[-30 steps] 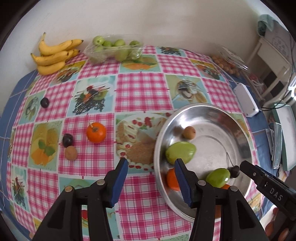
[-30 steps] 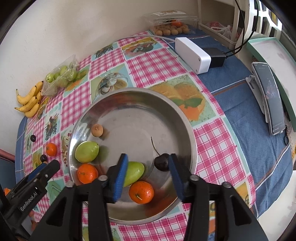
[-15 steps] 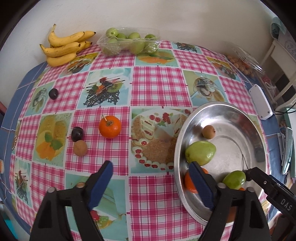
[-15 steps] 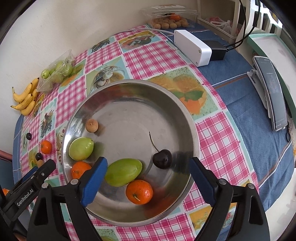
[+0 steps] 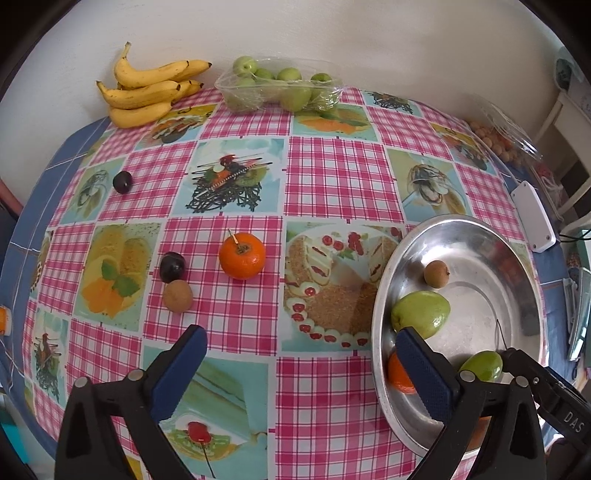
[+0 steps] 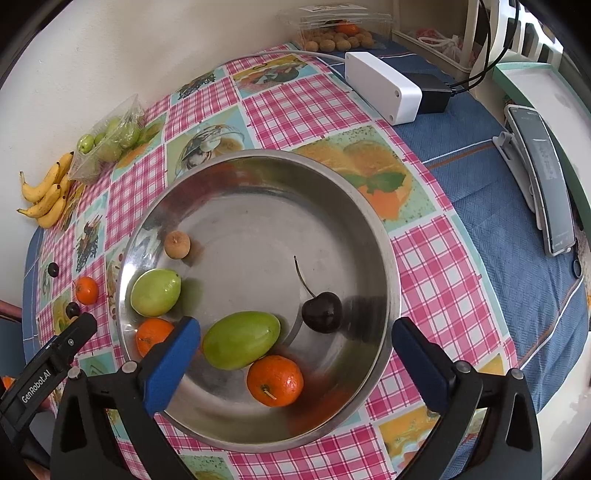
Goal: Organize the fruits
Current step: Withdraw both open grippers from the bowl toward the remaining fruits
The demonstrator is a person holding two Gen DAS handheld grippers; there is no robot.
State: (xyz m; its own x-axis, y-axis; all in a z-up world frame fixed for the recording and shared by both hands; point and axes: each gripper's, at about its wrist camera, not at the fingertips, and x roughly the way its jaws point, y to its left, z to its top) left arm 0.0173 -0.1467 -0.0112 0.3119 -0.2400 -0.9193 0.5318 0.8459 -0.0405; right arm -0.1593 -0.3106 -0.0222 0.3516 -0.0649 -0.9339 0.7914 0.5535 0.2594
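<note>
A steel bowl (image 6: 384, 258) (image 5: 517, 251) holds two green fruits (image 6: 241, 339) (image 6: 156, 292), two oranges (image 6: 275, 380) (image 6: 152, 334), a dark cherry (image 6: 322, 312) and a small brown fruit (image 6: 177, 244). On the cloth to its left lie an orange (image 5: 242, 254), a dark plum (image 5: 172, 266), a brown fruit (image 5: 178, 296) and a second plum (image 5: 122, 181). My left gripper (image 5: 303, 373) is open and empty above the cloth, short of the loose fruit. My right gripper (image 6: 295, 365) is open and empty over the bowl's near side.
Bananas (image 5: 147, 92) and a tray of green fruits (image 5: 280, 86) stand at the far wall. A clear box of brown fruits (image 6: 332, 35), a white adapter (image 6: 384, 92) and a phone on a stand (image 6: 543, 177) lie to the right.
Both grippers have opened wide. The right one has let go of the cherry, which now lies in the bowl. The left gripper has shifted left, toward the loose fruit.
</note>
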